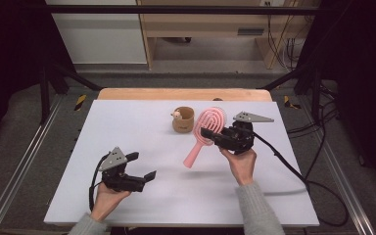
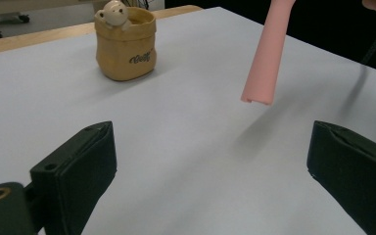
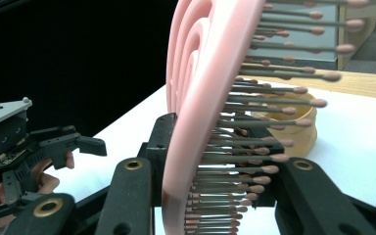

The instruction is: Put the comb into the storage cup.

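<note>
white board covers the surface (image 1: 176,196), with a wooden edge at its far side. the right gripper (image 1: 214,135) has its jaws pinching the head of a pink hairbrush (image 1: 203,134): one jaw lies against the flat back, the other against the bristles. the brush handle slants down past the jaws and hangs clear of the surface. the left gripper (image 1: 142,166) has its jaws spread wide with nothing between them; the handle tip hangs ahead of them, well apart. beyond the brush stands a small tan pot (image 1: 183,120) with a bear figure on its rim.
</note>
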